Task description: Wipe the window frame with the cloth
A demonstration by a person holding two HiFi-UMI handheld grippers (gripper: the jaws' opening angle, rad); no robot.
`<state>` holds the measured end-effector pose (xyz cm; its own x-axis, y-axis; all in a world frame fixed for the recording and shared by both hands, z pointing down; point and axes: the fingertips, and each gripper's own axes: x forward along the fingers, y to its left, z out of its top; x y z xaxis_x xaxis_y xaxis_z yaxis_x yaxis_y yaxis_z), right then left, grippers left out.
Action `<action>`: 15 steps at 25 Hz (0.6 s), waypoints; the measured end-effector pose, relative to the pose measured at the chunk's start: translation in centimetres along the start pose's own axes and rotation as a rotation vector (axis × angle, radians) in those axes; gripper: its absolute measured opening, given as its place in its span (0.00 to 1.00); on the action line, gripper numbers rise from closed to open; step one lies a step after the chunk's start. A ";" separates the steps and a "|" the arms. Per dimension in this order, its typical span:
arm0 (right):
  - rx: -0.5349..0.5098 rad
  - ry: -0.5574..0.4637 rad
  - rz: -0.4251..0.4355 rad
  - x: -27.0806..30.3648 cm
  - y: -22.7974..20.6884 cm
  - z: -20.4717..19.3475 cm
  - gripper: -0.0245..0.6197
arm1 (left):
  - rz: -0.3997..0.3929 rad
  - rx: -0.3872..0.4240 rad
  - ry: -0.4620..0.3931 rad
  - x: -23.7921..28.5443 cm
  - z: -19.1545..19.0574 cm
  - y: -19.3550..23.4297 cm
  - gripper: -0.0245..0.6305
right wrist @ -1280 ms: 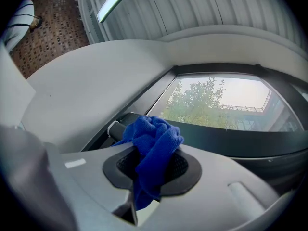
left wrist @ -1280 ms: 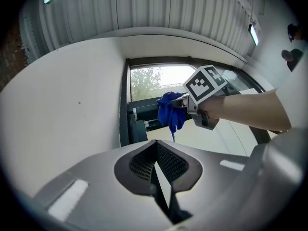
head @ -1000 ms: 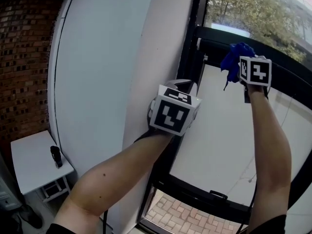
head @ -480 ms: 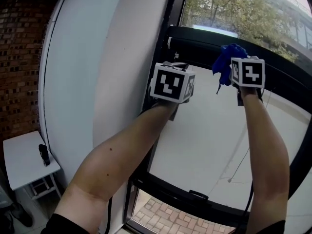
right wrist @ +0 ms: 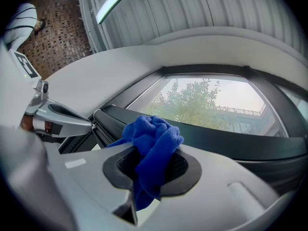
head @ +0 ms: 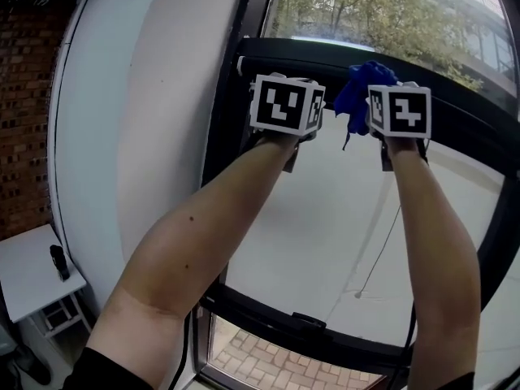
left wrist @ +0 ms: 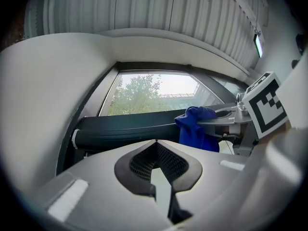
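The right gripper point(right wrist: 153, 173) is squeezing a blue cloth point(right wrist: 153, 137) between its jaws. The cloth is sticking out in a bunched lump in front of the gripper. The dark window frame point(right wrist: 226, 139) is running across just past the cloth, very close to it, but I cannot tell if they are touching. The left gripper point(left wrist: 156, 172) is pinched closed and is holding nothing. It is pointing at the same dark bar of the frame. The right gripper with the cloth is sitting just beside it, on its right side. Both grippers are being held up high, side by side. Green trees point(head: 382, 10) are showing outside, above the frame. A white wall point(head: 146, 136) is standing to the left of the left gripper.
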<state>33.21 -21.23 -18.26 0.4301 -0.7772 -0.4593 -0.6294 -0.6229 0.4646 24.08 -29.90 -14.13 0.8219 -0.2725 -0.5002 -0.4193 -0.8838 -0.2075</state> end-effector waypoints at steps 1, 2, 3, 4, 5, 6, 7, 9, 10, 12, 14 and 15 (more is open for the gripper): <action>0.000 -0.001 -0.004 -0.2 -0.4 -0.1 0.17 | -0.002 0.009 -0.005 0.2 0.3 -0.4 0.03; -0.001 -0.001 -0.008 -0.4 -0.8 -0.3 0.17 | -0.004 0.018 -0.009 0.4 0.7 -0.8 0.03; -0.002 -0.001 -0.012 -0.6 -1.2 -0.4 0.17 | -0.006 0.024 -0.012 0.6 1.0 -1.3 0.03; -0.003 0.000 -0.016 -0.9 -1.6 -0.6 0.17 | -0.011 0.025 -0.014 0.8 1.2 -1.7 0.03; -0.002 0.001 -0.021 -1.1 -2.1 -0.7 0.17 | -0.019 0.022 -0.016 1.0 1.4 -2.3 0.03; -0.002 0.003 -0.026 -1.4 -2.6 -0.9 0.17 | -0.029 0.017 -0.017 1.2 1.6 -2.9 0.03; -0.003 0.004 -0.031 -1.6 -3.2 -1.0 0.17 | -0.039 0.012 -0.018 1.5 1.7 -3.5 0.03; -0.004 0.007 -0.039 -2.1 -4.4 -1.2 0.17 | -0.051 0.007 -0.015 2.1 1.9 -4.6 0.03; -0.002 0.007 -0.041 -2.4 -4.9 -1.4 0.17 | -0.052 0.007 -0.014 2.3 2.0 -5.1 0.03; 0.002 0.007 -0.048 -2.9 -6.1 -1.7 0.17 | -0.057 0.014 -0.015 2.8 2.1 -6.2 0.03; 0.001 0.006 -0.062 -3.6 -7.4 -2.1 0.17 | -0.075 0.017 -0.020 3.3 2.2 -7.6 0.03; 0.003 0.006 -0.069 -3.9 -8.0 -2.3 0.18 | -0.087 0.017 -0.023 3.6 2.3 -8.5 0.03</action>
<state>38.06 -13.41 -18.41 0.4763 -0.7328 -0.4859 -0.5997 -0.6749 0.4300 29.67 -22.53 -16.06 0.8466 -0.1860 -0.4986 -0.3534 -0.8971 -0.2654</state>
